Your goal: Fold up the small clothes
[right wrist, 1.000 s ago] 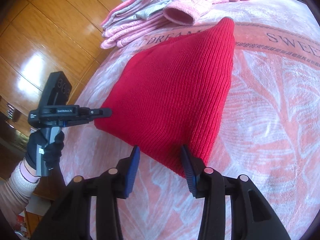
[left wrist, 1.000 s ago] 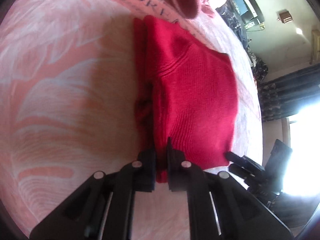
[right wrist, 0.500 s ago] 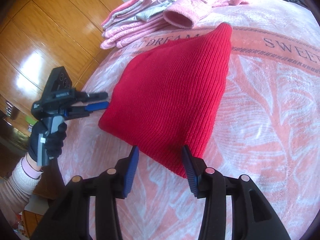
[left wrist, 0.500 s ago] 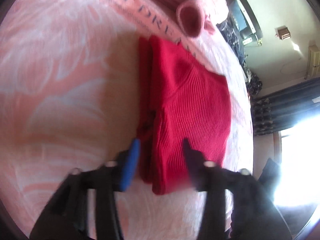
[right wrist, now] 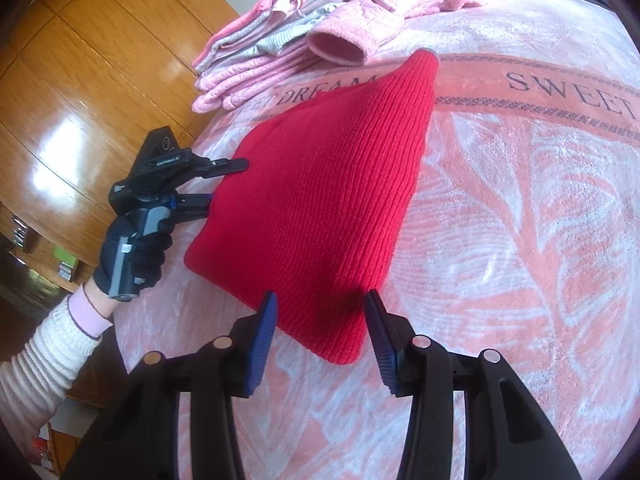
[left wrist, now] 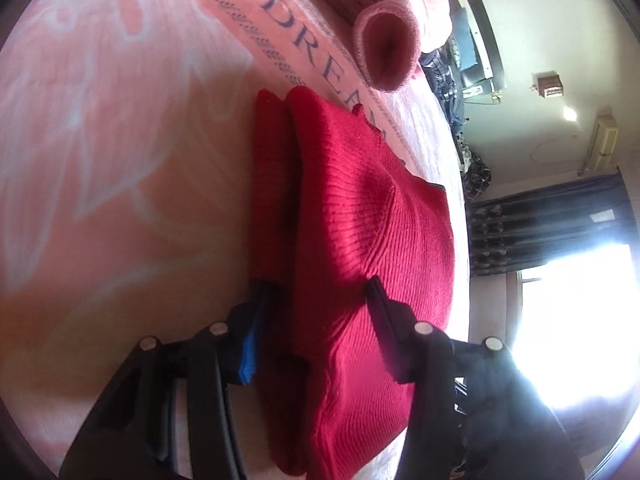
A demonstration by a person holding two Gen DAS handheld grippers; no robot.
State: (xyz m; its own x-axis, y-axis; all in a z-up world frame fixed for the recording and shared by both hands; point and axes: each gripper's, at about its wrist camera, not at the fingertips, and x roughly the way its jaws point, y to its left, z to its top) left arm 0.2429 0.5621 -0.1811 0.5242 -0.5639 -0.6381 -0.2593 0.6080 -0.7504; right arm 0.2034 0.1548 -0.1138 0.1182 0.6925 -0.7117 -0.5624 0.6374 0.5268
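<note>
Red sweater (right wrist: 328, 184) (folded) between both parted tongs (right wrist: 320, 320)

A home bedroom is indicated; a bed is covered by a pink blanket (right wrist: 520, 208) lettered "SWEET DREAM"; folded pink clothes (right wrist: 256, 60) are stacked at its far edge; glossy wooden wardrobe panels (right wrist: 80, 92) are seen beside it; dark curtains (left wrist: 548, 224) are hung by a bright window (left wrist: 580, 320).

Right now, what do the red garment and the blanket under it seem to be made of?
Red garment: rib-knit yarn, probably wool or acrylic, matte; fine parallel ribs show. Blanket: plush fleece, likely synthetic; its fuzzy nap catches light over a printed pink leaf pattern.
</note>
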